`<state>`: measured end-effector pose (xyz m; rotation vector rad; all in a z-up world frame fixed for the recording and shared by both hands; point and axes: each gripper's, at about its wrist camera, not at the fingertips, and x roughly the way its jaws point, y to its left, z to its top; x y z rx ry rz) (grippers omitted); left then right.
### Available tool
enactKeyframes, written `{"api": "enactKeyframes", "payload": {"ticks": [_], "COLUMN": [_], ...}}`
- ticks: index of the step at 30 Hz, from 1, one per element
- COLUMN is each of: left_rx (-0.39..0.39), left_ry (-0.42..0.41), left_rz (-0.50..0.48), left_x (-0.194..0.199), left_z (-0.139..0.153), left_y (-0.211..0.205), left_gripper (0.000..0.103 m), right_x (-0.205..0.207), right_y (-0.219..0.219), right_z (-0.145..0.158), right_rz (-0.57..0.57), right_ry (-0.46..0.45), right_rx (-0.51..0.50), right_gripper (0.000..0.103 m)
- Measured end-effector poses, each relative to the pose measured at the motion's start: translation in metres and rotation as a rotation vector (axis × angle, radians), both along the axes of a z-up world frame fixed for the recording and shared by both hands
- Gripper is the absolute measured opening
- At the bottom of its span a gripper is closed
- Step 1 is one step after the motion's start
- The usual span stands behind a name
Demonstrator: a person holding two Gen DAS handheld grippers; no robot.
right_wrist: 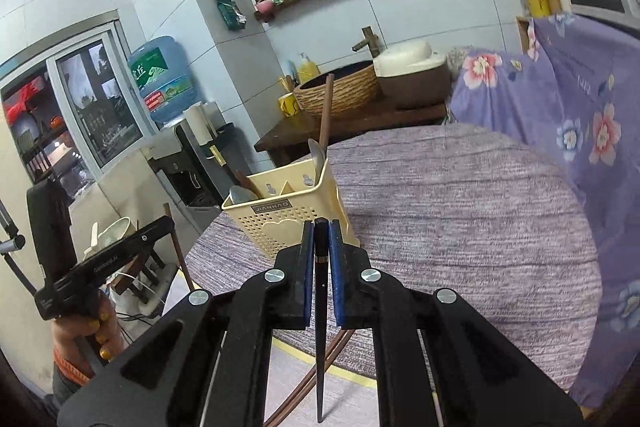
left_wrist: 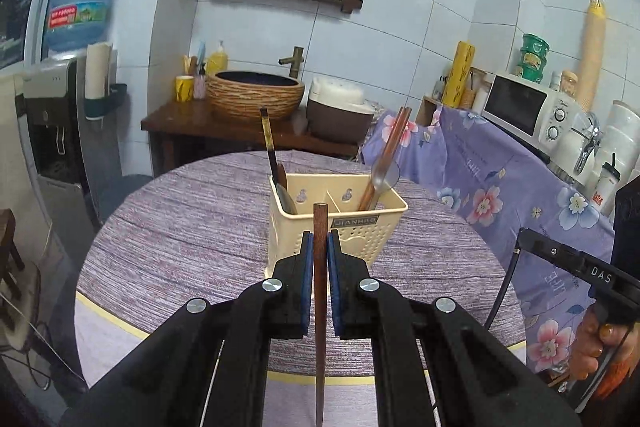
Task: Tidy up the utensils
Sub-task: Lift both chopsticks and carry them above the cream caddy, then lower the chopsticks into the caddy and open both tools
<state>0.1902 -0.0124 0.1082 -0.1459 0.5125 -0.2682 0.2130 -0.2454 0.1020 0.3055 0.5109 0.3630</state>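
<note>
A cream utensil holder (left_wrist: pixel 340 223) stands on the round purple-clothed table (left_wrist: pixel 180 235). It holds a dark-handled utensil (left_wrist: pixel 270 155) on the left, and brown chopsticks (left_wrist: pixel 394 143) with a metal spoon (left_wrist: pixel 384 177) on the right. My left gripper (left_wrist: pixel 320 247) is shut on a brown wooden chopstick (left_wrist: pixel 319 307), held just in front of the holder. My right gripper (right_wrist: pixel 321 239) is shut on a black chopstick (right_wrist: pixel 320 327), close to the holder (right_wrist: pixel 288 215). Brown chopsticks (right_wrist: pixel 320 367) lie on the table below it.
A floral cloth (left_wrist: pixel 500 187) covers furniture on the right, with a microwave (left_wrist: pixel 524 111) above. A woven basin (left_wrist: pixel 256 95) and a rice cooker (left_wrist: pixel 340 115) sit on the wooden counter behind. A water dispenser (left_wrist: pixel 72 87) stands at the left.
</note>
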Motion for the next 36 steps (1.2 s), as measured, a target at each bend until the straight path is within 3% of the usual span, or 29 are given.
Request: {"api": "enactKeyframes", "payload": {"ticks": [9, 21, 24, 27, 31, 36], "left_rx": [-0.016, -0.102, -0.098, -0.086, -0.038, -0.019], "left_ry": [-0.047, -0.338, -0.379, -0.413, -0.405, -0.323], "left_rz": [-0.012, 0.061, 0.088, 0.128, 0.167, 0.151], "left_x": [-0.008, 0.023, 0.037, 0.053, 0.067, 0.081], "left_z": [0.02, 0.132, 0.139, 0.133, 0.112, 0.074], "left_y": [0.006, 0.006, 0.002, -0.003, -0.009, -0.015], "left_gripper": [0.008, 0.008, 0.008, 0.008, 0.008, 0.008], "right_x": [-0.005, 0.008, 0.023, 0.042, 0.068, 0.089], "right_y": [0.002, 0.028, 0.041, 0.053, 0.063, 0.064], "right_z": [0.021, 0.111, 0.12, 0.116, 0.096, 0.072], "right_rz": [0.015, -0.066, -0.106, -0.128, -0.114, -0.103], "right_ry": [-0.069, -0.525, -0.58, -0.59, -0.507, -0.408], "right_rx": [-0.011, 0.061, 0.034, -0.015, -0.044, -0.069], "right_gripper": [0.008, 0.008, 0.008, 0.008, 0.008, 0.008]}}
